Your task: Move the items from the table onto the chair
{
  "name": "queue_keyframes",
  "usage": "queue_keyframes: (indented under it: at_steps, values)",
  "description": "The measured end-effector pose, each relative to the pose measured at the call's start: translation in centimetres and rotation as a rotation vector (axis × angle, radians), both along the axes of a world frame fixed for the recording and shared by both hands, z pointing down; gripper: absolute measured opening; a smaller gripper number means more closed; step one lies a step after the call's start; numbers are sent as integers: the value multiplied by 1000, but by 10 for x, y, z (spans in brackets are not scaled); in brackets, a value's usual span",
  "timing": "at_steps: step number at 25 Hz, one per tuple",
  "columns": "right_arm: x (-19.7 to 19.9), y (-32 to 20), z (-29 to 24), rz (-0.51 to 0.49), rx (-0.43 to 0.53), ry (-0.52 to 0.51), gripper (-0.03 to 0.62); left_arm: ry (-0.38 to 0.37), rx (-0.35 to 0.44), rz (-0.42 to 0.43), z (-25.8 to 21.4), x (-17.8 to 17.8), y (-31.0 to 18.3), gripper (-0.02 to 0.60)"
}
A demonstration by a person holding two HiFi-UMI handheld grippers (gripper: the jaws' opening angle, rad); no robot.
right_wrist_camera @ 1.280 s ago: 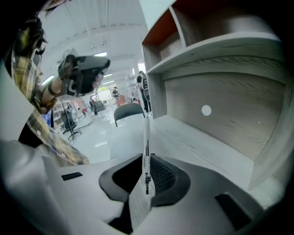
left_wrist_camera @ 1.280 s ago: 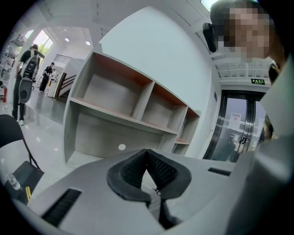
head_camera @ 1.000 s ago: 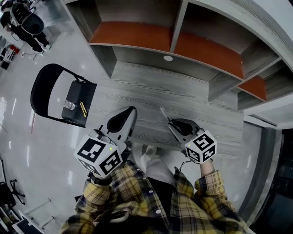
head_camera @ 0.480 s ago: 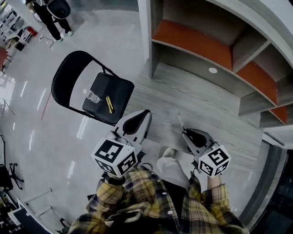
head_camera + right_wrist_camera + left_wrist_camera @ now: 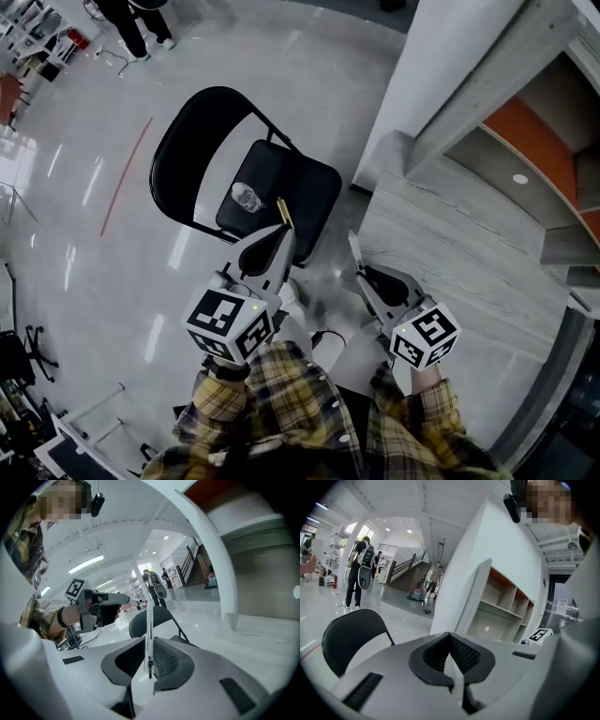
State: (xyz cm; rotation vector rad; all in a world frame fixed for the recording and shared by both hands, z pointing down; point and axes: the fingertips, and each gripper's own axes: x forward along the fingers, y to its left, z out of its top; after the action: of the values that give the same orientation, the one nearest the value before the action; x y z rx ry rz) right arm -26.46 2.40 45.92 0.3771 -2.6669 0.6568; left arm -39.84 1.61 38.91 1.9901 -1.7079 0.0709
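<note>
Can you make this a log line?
right gripper: shut on white pen | left gripper: shut, empty | chair: bottle, yellow pen

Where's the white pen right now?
The white pen is clamped in the right gripper, sticking up past its pads; in the head view it sits between the chair and the table.

Head view looks steeply down; both low gripper views share the chair (image 5: pixel 309 197).

The chair (image 5: pixel 309 197) is shown black, a yellow pen (image 5: pixel 284 214) on its seat; the worktop (image 5: pixel 459 253) is grained grey; the shirt (image 5: pixel 281 394) is checked yellow and dark; a white pen (image 5: pixel 149 630) is gripped in the right gripper's (image 5: pixel 149 641) dark-padded white jaws.
</note>
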Motion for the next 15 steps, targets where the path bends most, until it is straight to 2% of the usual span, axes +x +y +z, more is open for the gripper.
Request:
queue_keyframes:
  at_steps: [3,8,12,15]
  values:
    - [-69,3,26,-25,-38,-13,63,1,-26,-12,25,-51,3,3]
    - [-161,14,92,-26,-98,24,63,11,-70,-10,72,-104,14,3]
    - [-201,0,159,79,-136,77,63,56,-109,-24,125,-127,20,3]
    - [-218,-18,215,150,-126,140,63,88,-137,-18,165,-133,20,3]
